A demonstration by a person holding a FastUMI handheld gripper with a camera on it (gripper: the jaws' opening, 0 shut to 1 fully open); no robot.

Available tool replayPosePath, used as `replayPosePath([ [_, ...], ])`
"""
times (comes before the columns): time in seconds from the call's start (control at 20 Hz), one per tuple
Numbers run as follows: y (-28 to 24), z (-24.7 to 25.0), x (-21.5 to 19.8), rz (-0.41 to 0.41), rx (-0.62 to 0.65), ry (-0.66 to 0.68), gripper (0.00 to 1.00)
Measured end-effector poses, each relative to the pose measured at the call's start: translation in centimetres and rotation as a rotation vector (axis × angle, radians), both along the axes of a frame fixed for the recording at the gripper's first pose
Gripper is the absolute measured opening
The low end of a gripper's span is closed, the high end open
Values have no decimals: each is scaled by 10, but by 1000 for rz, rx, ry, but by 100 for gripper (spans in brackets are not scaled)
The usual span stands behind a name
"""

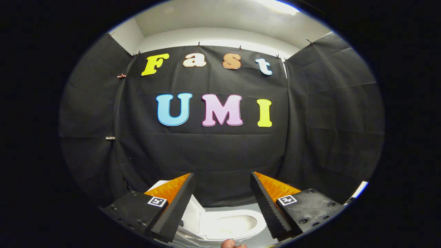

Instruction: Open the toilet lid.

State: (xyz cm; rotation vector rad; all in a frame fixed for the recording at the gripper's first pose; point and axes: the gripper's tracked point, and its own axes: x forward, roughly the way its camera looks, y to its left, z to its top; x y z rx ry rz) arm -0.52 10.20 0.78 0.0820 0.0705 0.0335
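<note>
A white toilet [227, 225] sits low down, below and between my fingers, in front of the black cloth wall. Its seat ring and the pale bowl opening [239, 223] face up. The white lid [193, 210] stands raised at the toilet's left end, partly hidden behind my left finger [175, 203]. My gripper [222, 175] is open, held well above the toilet, with nothing between its fingers. Its tips point at the cloth wall and touch nothing.
Black cloth walls [213, 155] close the booth behind and on both sides. A strip of grey floor [237, 207] shows behind the toilet. A person's fingertip [232, 244] shows just below the toilet's near rim.
</note>
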Motion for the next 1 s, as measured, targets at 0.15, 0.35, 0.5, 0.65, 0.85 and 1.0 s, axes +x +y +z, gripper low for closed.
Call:
replayPosePath([
  [0.15, 1, 3, -1, -1, -14, -9, 100],
  [0.35, -7, 8, -7, -13, -39, -14, 98],
  [0.5, -9, 8, -9, -19, -24, -15, 99],
  [0.65, -9, 14, -9, -22, -23, -27, 99],
  [0.85, -6, 12, -9, -16, -29, -26, 98],
  [1.0, -8, 8, -7, -24, -35, -24, 99],
])
